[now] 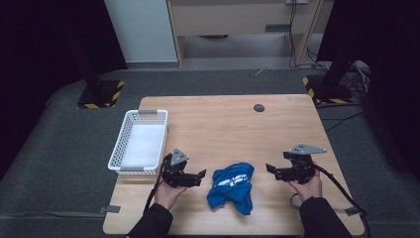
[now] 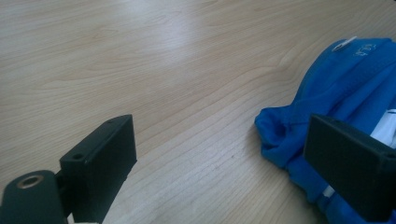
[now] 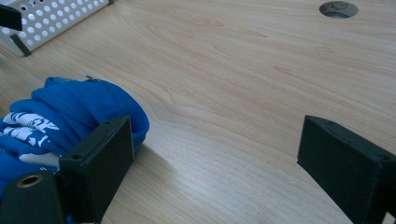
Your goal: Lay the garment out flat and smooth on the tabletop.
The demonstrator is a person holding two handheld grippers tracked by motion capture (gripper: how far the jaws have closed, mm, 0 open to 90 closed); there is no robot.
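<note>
1. Your left gripper (image 1: pixel 200 174) hovers with jaws spread wide and empty; the right gripper (image 1: pixel 270 169) is likewise agape, holding nothing.
2. The blue shirt (image 1: pixel 232 186) lies crumpled on the table (image 1: pixel 223 124) between both grippers, near the front edge.
3. Left sits just beside the cloth; right is a little farther off. Judgement: left is nearer.
4. The basket (image 1: pixel 140 142) stands beyond the left gripper.

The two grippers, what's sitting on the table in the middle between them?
A crumpled blue garment with white print lies between the left gripper and right gripper, as the high view shows.
</note>
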